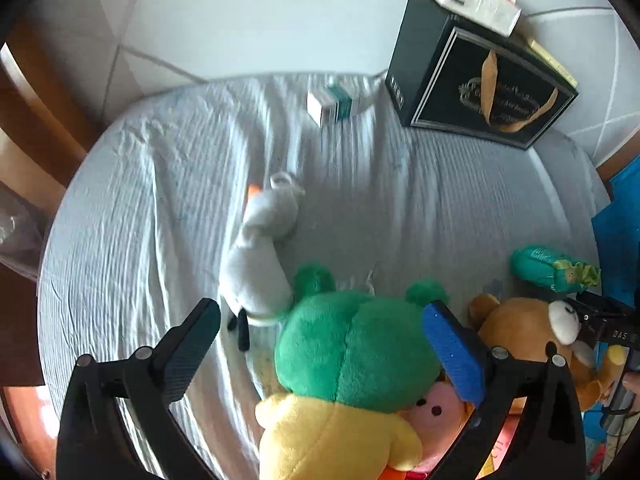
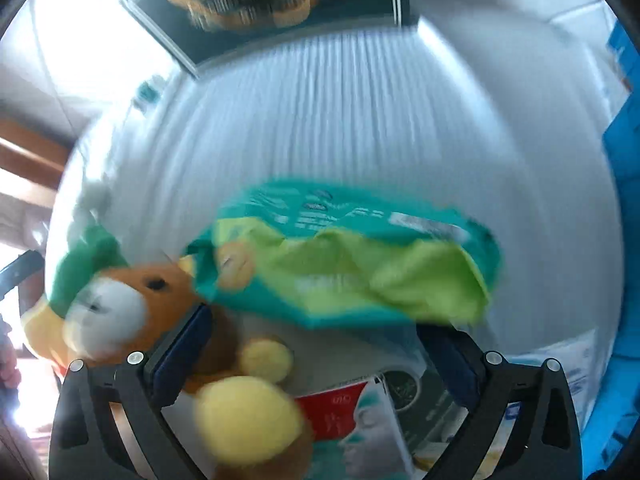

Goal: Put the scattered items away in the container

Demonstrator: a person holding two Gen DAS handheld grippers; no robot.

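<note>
Green-hooded plush (image 1: 352,352) sits between the left gripper (image 1: 320,340) jaws, which stand wide, not gripping. Brown bear (image 1: 532,332) lies just beside it on the grey sheet (image 1: 140,200). Right gripper (image 2: 320,336) jaws wide too; teal-green packet (image 2: 352,256) is at the tips, contact unclear through blur. Black bag (image 1: 480,80) stands at the far edge.

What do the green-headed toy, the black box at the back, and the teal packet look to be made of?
Green-headed toy: plush fabric, from its fuzzy matte pile and centre seam. Black box: probably coated cardboard, from its crisp edges, slight sheen and gold printing. Teal packet: likely thin plastic film, glossy, crinkled and printed, though the right wrist view is blurred.
</note>
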